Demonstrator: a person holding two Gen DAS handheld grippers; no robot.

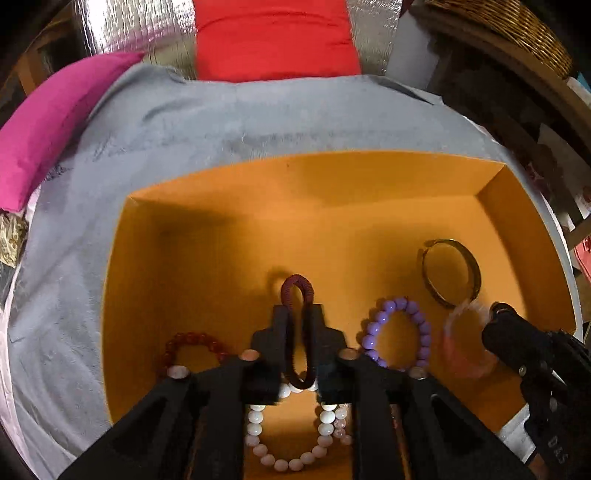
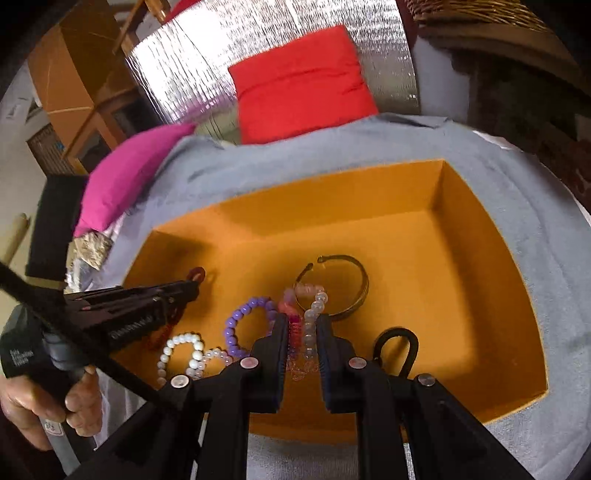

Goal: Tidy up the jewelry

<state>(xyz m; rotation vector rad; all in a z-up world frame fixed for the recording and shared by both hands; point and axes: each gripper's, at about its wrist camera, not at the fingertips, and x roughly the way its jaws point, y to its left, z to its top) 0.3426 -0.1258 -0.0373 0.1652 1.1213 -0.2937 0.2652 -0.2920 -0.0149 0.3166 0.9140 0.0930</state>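
An open orange box lies on a grey cloth. My left gripper is shut on a dark red coiled band, held over the box floor; it shows in the right wrist view. My right gripper is shut on a pink and clear bead bracelet, blurred in the left wrist view. In the box lie a purple bead bracelet, a white bead bracelet, a red bead bracelet, a metal bangle and a black loop.
The grey cloth covers a round table. A magenta cushion and a red cushion lie at its far edge against silver foil. A wicker basket stands at the back right.
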